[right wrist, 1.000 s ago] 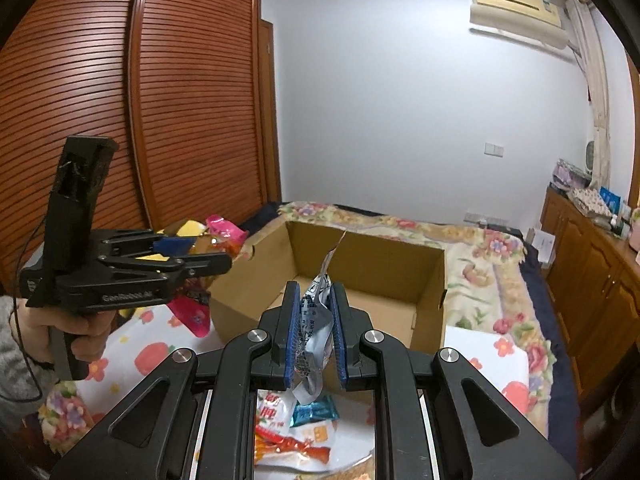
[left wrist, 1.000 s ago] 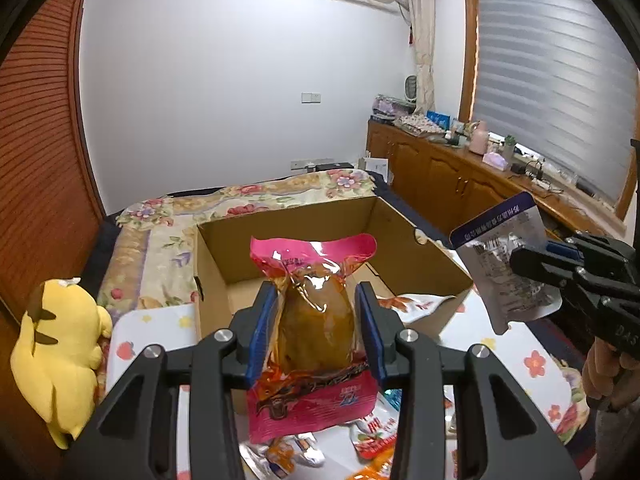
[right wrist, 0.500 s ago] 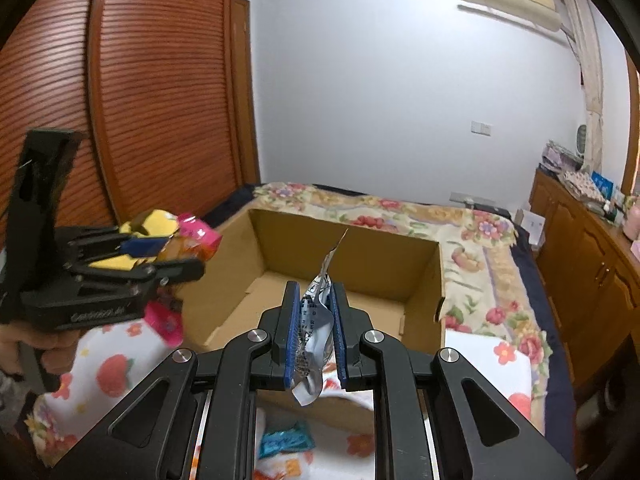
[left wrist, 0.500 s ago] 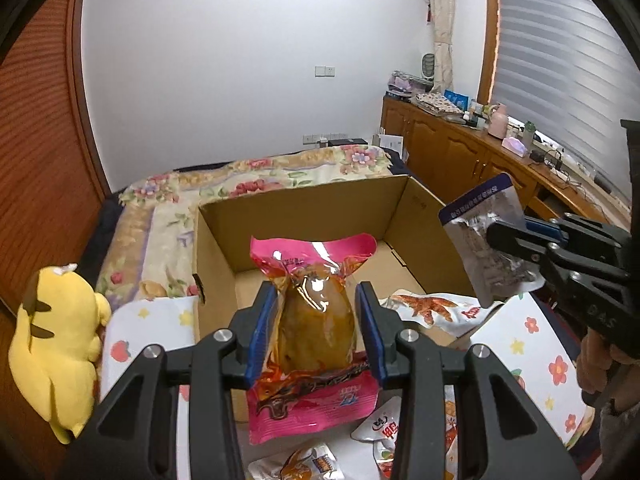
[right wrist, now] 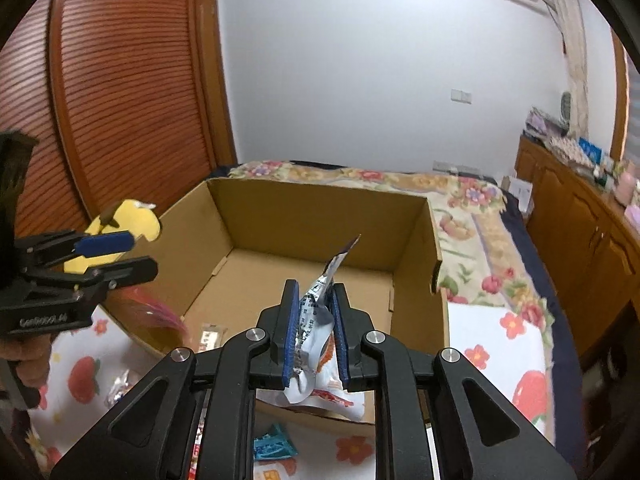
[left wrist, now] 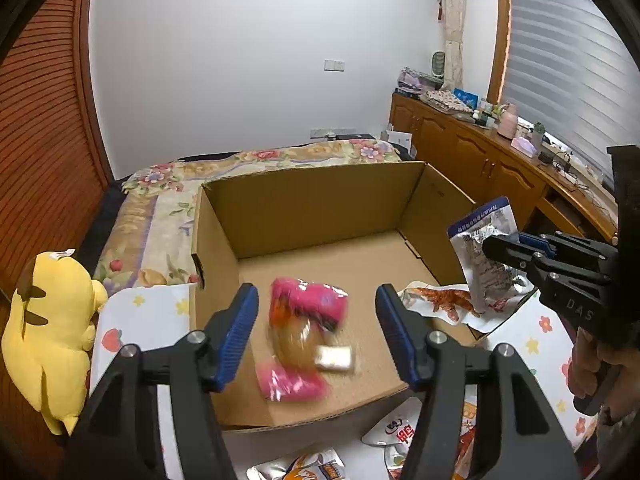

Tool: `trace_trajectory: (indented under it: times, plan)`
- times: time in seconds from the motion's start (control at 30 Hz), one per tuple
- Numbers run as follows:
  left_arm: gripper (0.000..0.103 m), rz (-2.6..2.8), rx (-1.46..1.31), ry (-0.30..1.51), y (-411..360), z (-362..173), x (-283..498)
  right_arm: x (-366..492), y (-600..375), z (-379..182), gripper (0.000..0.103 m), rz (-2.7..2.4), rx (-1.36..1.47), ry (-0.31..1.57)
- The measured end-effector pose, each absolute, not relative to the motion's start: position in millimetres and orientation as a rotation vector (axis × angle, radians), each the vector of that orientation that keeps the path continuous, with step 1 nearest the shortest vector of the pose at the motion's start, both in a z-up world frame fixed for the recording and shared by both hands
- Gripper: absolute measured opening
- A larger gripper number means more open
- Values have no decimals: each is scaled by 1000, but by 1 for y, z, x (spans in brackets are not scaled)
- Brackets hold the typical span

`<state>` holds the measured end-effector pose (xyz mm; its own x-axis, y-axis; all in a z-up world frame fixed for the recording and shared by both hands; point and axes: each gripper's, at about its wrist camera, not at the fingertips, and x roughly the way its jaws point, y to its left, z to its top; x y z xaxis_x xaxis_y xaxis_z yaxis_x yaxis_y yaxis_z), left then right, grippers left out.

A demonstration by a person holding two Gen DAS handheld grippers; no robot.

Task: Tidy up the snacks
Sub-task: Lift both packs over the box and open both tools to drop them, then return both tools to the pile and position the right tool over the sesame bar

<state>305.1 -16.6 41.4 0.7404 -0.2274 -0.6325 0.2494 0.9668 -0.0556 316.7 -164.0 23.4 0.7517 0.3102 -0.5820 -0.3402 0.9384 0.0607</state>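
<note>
An open cardboard box [left wrist: 320, 208] stands on the flowered cloth. My left gripper [left wrist: 316, 296] hangs over its near left part with jaws opening and nothing pressed between the pads. Below them a pink packet with a brown snack [left wrist: 304, 336] drops, blurred, onto the box floor. My right gripper [right wrist: 314, 292] is over the box's near right edge, shut on a silver printed packet [right wrist: 316, 312] that stands upright between the pads; its jaws are just starting to ease apart. In the left wrist view the right gripper [left wrist: 496, 246] and the silver packet [left wrist: 480, 232] show at the right.
A white packet with orange print [left wrist: 440, 300] lies draped over the box's near right corner. Several loose snack packets [left wrist: 400, 432] lie on the cloth before the box, a teal one [right wrist: 274, 446] among them. A yellow plush toy [left wrist: 52, 336] sits left; wooden cabinets [left wrist: 480, 160] line the right wall.
My left gripper's jaws have spread and let go of the pink packet, which now falls into the box. Both grippers have come lower and closer over the box; the right still holds the silver packet.
</note>
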Motion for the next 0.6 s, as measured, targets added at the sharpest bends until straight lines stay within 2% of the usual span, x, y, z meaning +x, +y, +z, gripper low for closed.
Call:
trace_trajectory:
  times: [0.1,0.2,0.33,0.4,0.5,0.6]
  plan:
    - [64,-256,41,680,-17,42,303,323,-169,16,23,345,-33,653]
    - [77,-257,36,653,-14,42,296,326,-176,8,27,356,10,677]
    - [79,-270,52,629,-12,41,286,325,-180,0,48,365,27,705]
    - [79,-278,59,624,-13,41,282,321,-183,-1,51,368,34,701]
    - [80,-287,71,621,-16,39,272,316,-188,0,68,386,55,710]
    - [81,-301,71,618,-18,36,262,307,-189,6,68,400,56,691]
